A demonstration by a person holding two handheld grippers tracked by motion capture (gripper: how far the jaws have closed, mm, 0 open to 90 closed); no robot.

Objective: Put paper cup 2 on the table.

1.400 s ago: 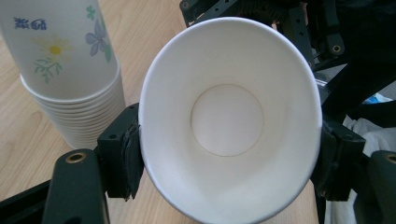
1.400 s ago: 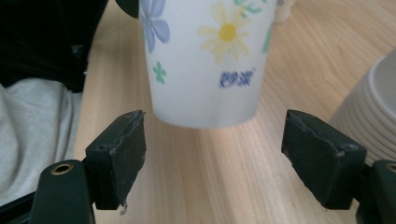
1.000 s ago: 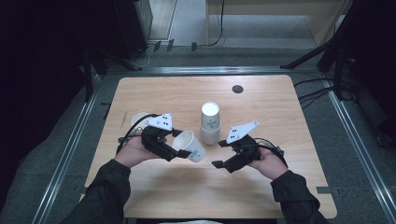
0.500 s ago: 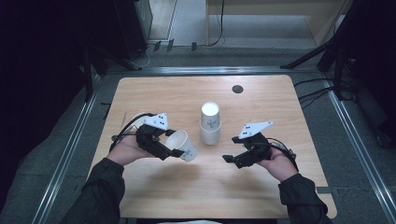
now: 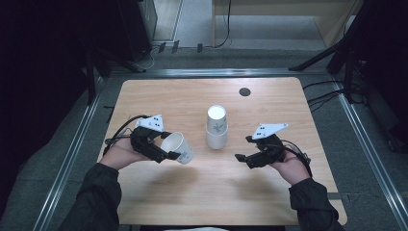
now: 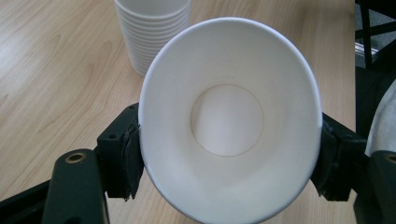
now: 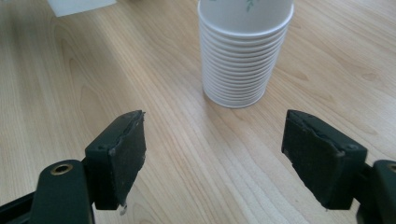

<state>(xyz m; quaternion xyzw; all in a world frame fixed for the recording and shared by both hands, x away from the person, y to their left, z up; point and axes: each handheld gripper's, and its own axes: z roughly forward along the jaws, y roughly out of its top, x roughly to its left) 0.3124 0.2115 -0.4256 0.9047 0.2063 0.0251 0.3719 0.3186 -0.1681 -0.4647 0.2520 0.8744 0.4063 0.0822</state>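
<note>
So I've got one white paper cup [image 6: 229, 121] pinched across its rim in my left gripper [image 5: 166, 149], fingers [image 6: 122, 161] pressing both sides hard enough that the mouth has gone oval. It's tipped on its side, open end facing back at me, held just above the light wooden desk [image 5: 192, 202] on the left half. The stack of upside-down white paper cups with the little green print [image 5: 216, 127] sits upright in the middle of the desk, between my two hands and a bit further away.

My right gripper [image 5: 243, 159] is empty, fingers [image 7: 119, 154] spread wide with nothing between them, pointing at the foot of the stack from the right side and close to the desk.

Looks to me like the job here is peeling cups off one at a time and parking them. Tips for this bit, as far as I can judge:

- Go easy on the squeeze. Paper cup walls buckle, and this one is already deformed. Just enough pressure so it doesn't slip.
- Turn it to the way you want it standing before lowering, so the rim or base lands flat instead of on an edge.
- Put it down well apart from the stack so the next grab has room.
- Keep the free hand ready to steady the stack by its lower rings. It's light and would tip easily.
</note>
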